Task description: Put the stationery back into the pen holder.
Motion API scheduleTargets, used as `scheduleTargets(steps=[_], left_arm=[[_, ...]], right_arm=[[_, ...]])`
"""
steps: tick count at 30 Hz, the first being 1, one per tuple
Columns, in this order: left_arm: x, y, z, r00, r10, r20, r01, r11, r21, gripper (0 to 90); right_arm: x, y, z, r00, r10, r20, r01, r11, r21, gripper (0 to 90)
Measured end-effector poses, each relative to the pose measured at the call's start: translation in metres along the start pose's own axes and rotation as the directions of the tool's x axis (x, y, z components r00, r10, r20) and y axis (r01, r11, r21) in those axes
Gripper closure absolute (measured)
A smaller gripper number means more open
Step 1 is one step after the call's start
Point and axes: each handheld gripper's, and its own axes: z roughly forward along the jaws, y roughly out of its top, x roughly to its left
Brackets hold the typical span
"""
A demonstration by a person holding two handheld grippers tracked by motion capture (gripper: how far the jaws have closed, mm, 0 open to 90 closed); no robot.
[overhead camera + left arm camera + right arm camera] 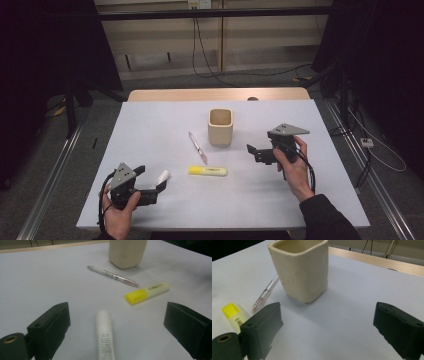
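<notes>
Pen [197, 147] and highlighter [207, 171] beside cup [220, 126]

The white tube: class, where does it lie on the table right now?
In the high view the white tube lies near the table's front left, just left of the yellow highlighter, between the open jaws of the left tool, untouched.

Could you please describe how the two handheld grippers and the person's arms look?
Both the left gripper and right gripper are black, each topped by a grey three-cornered plate with small holes. Their fingers are thick black blocks. A black cable trails from each gripper. The right forearm wears a dark sleeve.
</notes>
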Motion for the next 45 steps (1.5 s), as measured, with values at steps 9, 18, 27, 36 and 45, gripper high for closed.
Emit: scheduleTargets(steps=[9, 18, 27, 36, 45], left_arm=[[-0.001, 0.011, -0.003, 0.9994, -0.002, -0.035, 0.002, 1.0000, 0.008, 6.9], [-0.004, 0.027, -0.009, 0.9979, 0.063, -0.010, -0.063, 0.9970, 0.046, 10.1], [-0.009, 0.036, -0.012, 0.9975, 0.069, -0.013, -0.068, 0.9964, 0.051, 9.4], [0.000, 0.056, -0.009, 0.9993, -0.004, -0.036, 0.007, 0.9968, 0.080, 9.5], [0.005, 0.086, 0.002, 0.9998, -0.003, -0.019, 0.006, 0.9879, 0.155, 8.0]], right_arm=[[0.004, -0.025, -0.023, 1.0000, -0.004, 0.005, 0.004, 1.000, -0.020, 6.9], [0.008, -0.038, -0.046, 0.9992, 0.011, 0.040, -0.008, 0.998, -0.055, 8.6], [0.006, -0.055, -0.059, 0.9986, 0.031, 0.043, -0.029, 0.998, -0.059, 7.9], [0.004, -0.067, -0.064, 0.9981, 0.029, 0.055, -0.026, 0.998, -0.050, 7.9], [0.001, -0.075, -0.071, 0.9990, 0.020, 0.041, -0.017, 0.998, -0.065, 7.7]])
